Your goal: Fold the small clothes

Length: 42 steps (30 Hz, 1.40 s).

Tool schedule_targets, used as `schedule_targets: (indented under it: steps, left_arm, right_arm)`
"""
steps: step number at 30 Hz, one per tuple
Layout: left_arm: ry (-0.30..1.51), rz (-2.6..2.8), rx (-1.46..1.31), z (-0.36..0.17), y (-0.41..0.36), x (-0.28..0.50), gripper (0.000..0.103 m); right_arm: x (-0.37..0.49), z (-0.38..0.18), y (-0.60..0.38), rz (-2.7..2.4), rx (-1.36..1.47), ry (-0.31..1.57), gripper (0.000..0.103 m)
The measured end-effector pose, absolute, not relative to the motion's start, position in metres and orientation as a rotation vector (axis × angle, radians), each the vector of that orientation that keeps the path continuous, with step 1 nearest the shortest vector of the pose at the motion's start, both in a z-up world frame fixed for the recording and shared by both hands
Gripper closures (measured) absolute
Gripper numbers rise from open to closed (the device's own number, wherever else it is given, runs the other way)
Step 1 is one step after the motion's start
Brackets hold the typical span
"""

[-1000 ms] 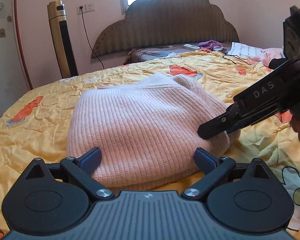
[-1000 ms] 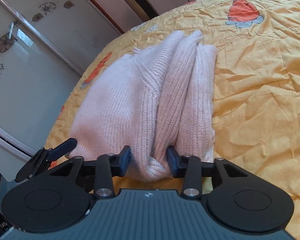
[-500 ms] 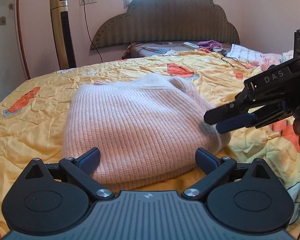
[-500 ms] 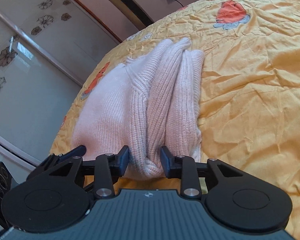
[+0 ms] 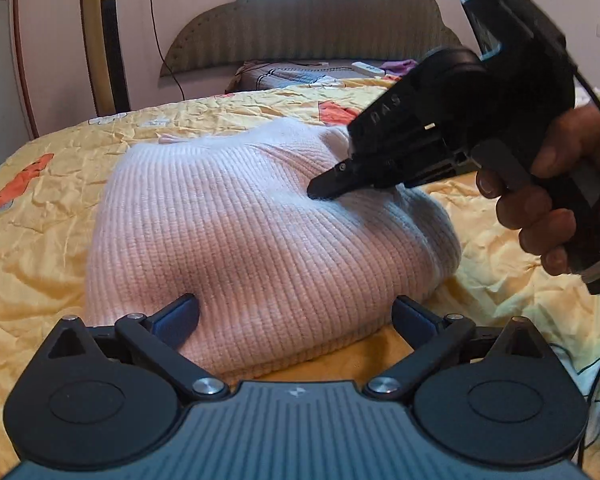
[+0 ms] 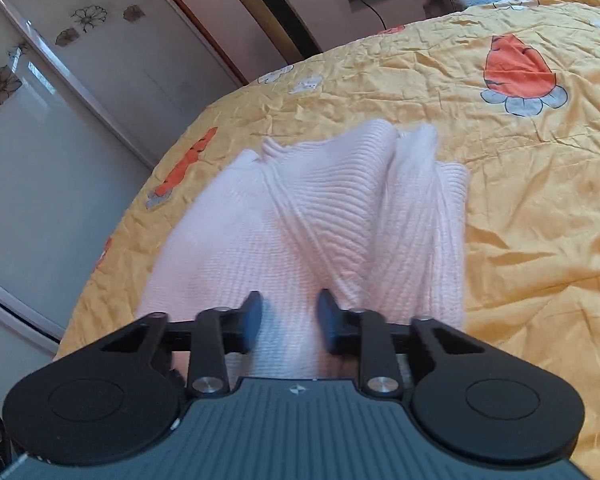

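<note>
In the left wrist view, the pink knitted sweater point(image 5: 252, 236) lies as a folded mound on the yellow quilt point(image 5: 36, 216) of the bed. The left gripper point(image 5: 296, 318) is low at the near edge of the mound, and its fingers point(image 5: 178, 316) are spread wide, one at each side of the near hem, pinching nothing. From the right, the right gripper point(image 5: 320, 189) comes in, held by the person's hand point(image 5: 540, 204). Its tip presses on the top of the sweater and makes a small hollow there. From this side I cannot tell how far its fingers stand apart.

In the right wrist view, the sweater point(image 6: 308, 220) fills the middle, with thick rolls of fabric going away to the far side. The fingers point(image 6: 252, 320) of the right gripper point(image 6: 288, 320) are partly spread, with a gap between them. The knit runs between them, but they do not seem to pinch it.

The sweater looks soft, thick and light. I judge it will sag and bulge when lifted, and the layers may slide on each other. The ribbed knit probably gives good grip, so it should not slip easily. A good place to take hold is the doubled near hem or a corner, catching all layers together. A pinch on the top layer only would probably open the fold.
</note>
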<state>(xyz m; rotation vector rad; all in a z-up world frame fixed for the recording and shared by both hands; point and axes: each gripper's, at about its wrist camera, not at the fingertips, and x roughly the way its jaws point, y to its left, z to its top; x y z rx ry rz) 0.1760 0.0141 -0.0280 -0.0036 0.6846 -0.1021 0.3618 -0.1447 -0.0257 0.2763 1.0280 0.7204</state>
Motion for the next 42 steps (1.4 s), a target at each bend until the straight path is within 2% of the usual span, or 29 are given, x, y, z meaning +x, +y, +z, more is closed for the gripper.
schedule_targets:
  steps: [1, 4, 5, 6, 7, 8, 9, 10, 13, 19, 24, 26, 42]
  left_arm:
    - [0.663, -0.11, -0.04, -0.02, 0.02, 0.167, 0.0]
    - [0.566, -0.098, -0.068, 0.003, 0.035, 0.133, 0.0]
    - [0.543, -0.071, -0.064, 0.01, 0.042, 0.121, 0.0]
    - [0.522, -0.044, -0.072, 0.016, 0.048, 0.111, 0.0]
    - [0.502, -0.015, -0.094, 0.019, 0.055, 0.101, 0.0]
    - [0.487, 0.01, -0.126, 0.02, 0.062, 0.095, 0.0]
    - [0.476, 0.033, -0.159, 0.019, 0.069, 0.091, 0.0]
    - [0.47, 0.054, -0.185, 0.015, 0.073, 0.091, 0.0]
    - [0.538, 0.146, -0.185, -0.009, 0.07, 0.108, 0.0]
    - [0.645, 0.215, -0.159, -0.047, 0.055, 0.122, 0.0]
    - [0.686, 0.206, -0.161, -0.06, 0.056, 0.12, 0.0]
    - [0.695, 0.194, -0.141, -0.062, 0.054, 0.121, 0.0]
    - [0.687, 0.166, -0.148, -0.062, 0.057, 0.124, 0.0]
  right_arm:
    - [0.365, -0.031, -0.151, 0.695, 0.295, 1.051, 0.102]
    - [0.365, -0.03, -0.167, 0.716, 0.379, 1.077, 0.1]
    - [0.358, -0.024, -0.171, 0.715, 0.377, 1.061, 0.096]
    - [0.345, -0.013, -0.177, 0.726, 0.381, 1.026, 0.078]
    - [0.331, -0.002, -0.185, 0.726, 0.38, 0.98, 0.056]
    - [0.314, 0.01, -0.195, 0.717, 0.375, 0.912, 0.043]
    - [0.297, 0.016, -0.202, 0.707, 0.364, 0.848, 0.023]
    - [0.276, 0.021, -0.21, 0.695, 0.341, 0.773, 0.016]
    - [0.236, 0.012, -0.211, 0.595, 0.213, 0.71, 0.015]
    - [0.219, -0.041, -0.191, 0.379, -0.032, 0.831, 0.014]
    - [0.201, -0.062, -0.189, 0.333, -0.098, 0.798, 0.001]
    - [0.192, -0.064, -0.18, 0.308, -0.145, 0.787, 0.0]
    - [0.194, -0.069, -0.178, 0.28, -0.113, 0.756, 0.0]
